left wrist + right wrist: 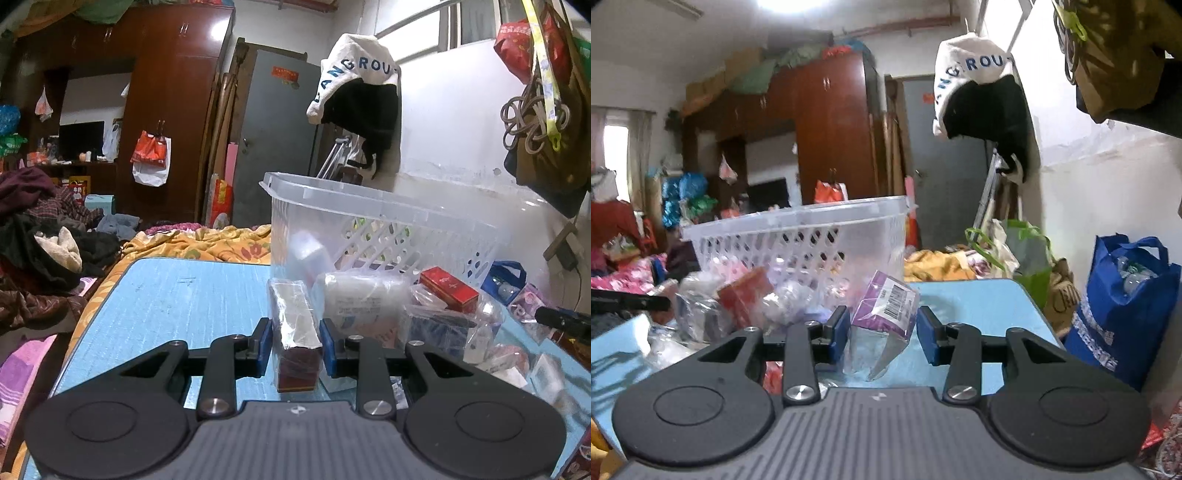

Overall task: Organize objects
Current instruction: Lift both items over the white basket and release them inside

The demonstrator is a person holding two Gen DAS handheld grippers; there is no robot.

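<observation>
A small box with a silver top and dark red sides (295,332) stands on the blue table (166,302), and my left gripper (295,345) is shut on it, a blue pad against each side. A purple box in clear plastic wrap (886,306) sits tilted between the pads of my right gripper (882,332), which is shut on it. The clear plastic basket (369,206) stands just behind both, with some items inside, and in the right wrist view the basket (798,221) is to the left. A pile of wrapped packs and a red box (448,290) lies in front of it.
A white pack in plastic (358,299) touches the right side of my left gripper. A blue bag (1123,302) and a green bag (1027,254) stand past the table's right edge. Bedding (207,243) and a heap of clothes (37,229) lie to the left.
</observation>
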